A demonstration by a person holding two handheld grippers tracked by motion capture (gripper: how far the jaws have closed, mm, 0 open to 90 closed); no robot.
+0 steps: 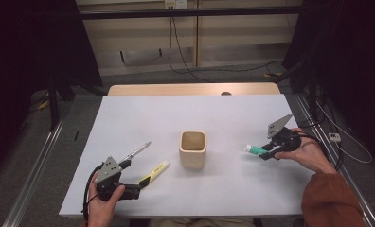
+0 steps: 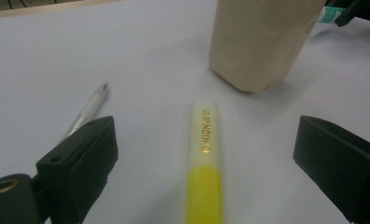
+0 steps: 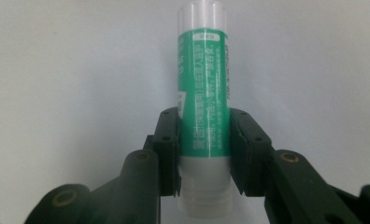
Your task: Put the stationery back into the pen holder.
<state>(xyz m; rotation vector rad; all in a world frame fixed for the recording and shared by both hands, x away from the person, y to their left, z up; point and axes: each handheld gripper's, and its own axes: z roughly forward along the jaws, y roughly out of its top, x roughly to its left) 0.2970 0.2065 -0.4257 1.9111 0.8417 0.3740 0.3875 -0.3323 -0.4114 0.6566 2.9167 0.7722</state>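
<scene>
The right tool point(image 3: 204, 154) gripped the glue stick point(image 3: 204, 93); the cup point(image 1: 192, 150) seemed empty. The left tool point(image 2: 206, 154) stood wide around the highlighter point(image 2: 204, 158), pen point(image 1: 137, 151) untouched.

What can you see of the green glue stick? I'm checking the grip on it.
The glue stick is a slim round tube with a green label printed in white, a clear cap at the far end and a pale base at the near end. It looks like plastic. The right gripper has its black jaws pressed on both sides of the tube's lower part. In the high view it points toward the beige cup, apart from it.
</scene>
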